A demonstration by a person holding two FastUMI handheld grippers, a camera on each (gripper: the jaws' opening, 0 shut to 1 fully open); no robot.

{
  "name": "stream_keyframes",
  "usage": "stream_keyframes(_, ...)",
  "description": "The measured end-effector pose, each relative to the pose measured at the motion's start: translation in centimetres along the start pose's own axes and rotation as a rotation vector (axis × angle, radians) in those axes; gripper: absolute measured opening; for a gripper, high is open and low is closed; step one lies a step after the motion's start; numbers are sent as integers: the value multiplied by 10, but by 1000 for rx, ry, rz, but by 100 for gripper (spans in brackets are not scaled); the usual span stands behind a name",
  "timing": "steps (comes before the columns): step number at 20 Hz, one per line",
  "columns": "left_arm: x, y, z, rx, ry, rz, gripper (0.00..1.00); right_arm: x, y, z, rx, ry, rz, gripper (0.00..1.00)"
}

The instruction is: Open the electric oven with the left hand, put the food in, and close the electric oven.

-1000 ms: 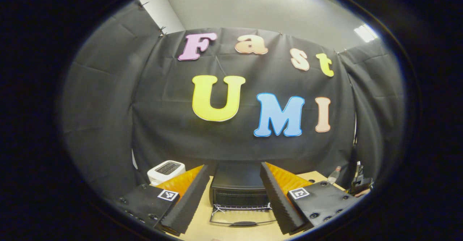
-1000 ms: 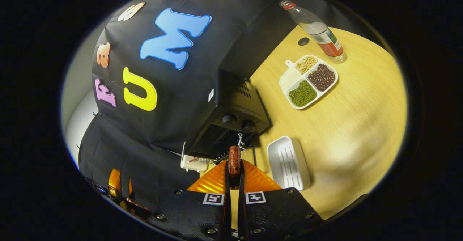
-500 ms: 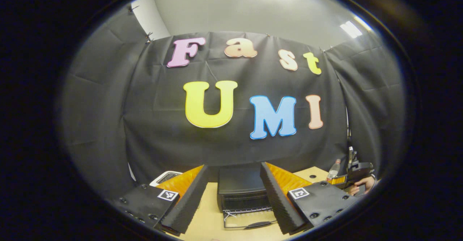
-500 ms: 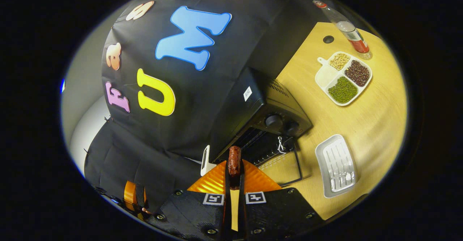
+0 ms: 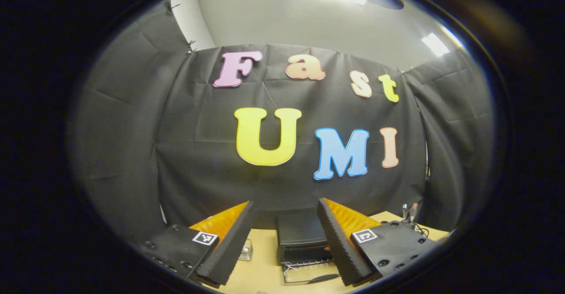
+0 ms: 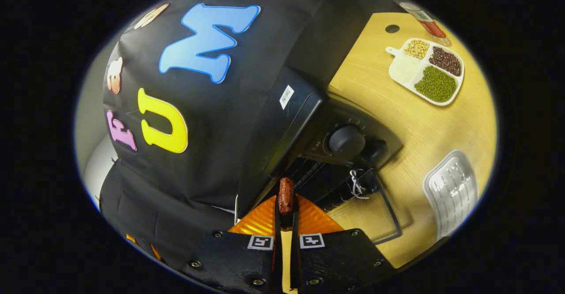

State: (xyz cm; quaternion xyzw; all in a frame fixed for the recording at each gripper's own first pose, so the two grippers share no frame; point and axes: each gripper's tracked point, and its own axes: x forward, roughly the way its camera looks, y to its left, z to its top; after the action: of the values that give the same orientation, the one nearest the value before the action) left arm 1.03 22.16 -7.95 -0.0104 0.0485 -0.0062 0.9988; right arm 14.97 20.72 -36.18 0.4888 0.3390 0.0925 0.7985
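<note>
The black electric oven (image 6: pixel 304 117) stands on the wooden table with its glass door (image 6: pixel 368 216) folded down flat and its cavity dark. My right gripper (image 6: pixel 286 205) is shut on a reddish-brown sausage (image 6: pixel 286 194), whose tip sits just before the oven's opening, left of the two knobs (image 6: pixel 346 140). In the left gripper view the oven (image 5: pixel 300 236) is small and some way off, seen between the fingers of my left gripper (image 5: pixel 285 205), which is open and holds nothing. The lowered door (image 5: pixel 311 275) lies in front of the oven.
A white ridged tray (image 6: pixel 452 190) lies right of the oven door. Farther back are a divided dish of beans (image 6: pixel 427 71) and a bottle (image 6: pixel 426 18). A small clear object (image 5: pixel 246 250) sits left of the oven. The black cloth wall hangs close behind the oven.
My right gripper has carried the sausage closer to the oven's opening. My left gripper has drawn back from the oven, which now looks smaller, and stays open.
</note>
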Motion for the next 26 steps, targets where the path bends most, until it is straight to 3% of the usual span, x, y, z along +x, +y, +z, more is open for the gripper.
stream_keyframes(8, -3, 39, -22, -10, 64, 50, 99, 66, -29, -3, 107, -105, -94, 7)
stream_keyframes(11, -3, 50, -30, -21, 81, 70, 99, 79, -29, 1, 165, -153, -83, 8)
stream_keyframes(13, -7, 54, -31, -27, 86, 77, 99, 79, -39, 1, 148, -137, -152, 13)
stream_keyframes(14, -7, 55, -32, -29, 86, 79, 99, 82, -48, -6, 111, -115, -205, 20)
stream_keyframes(17, -4, 52, -35, -35, 84, 74, 99, 73, -42, -6, 41, -93, -225, 42)
stream_keyframes(18, -3, 49, -34, -37, 82, 70, 99, 60, -42, -4, -3, -91, -245, 67)
stream_keyframes(20, 3, 43, -36, -36, 81, 57, 95, 51, -40, -4, -65, -88, -280, 75)
stream_keyframes(26, 11, 14, -44, -47, 89, 4, 99, -14, -21, 13, -333, -112, -333, 75)
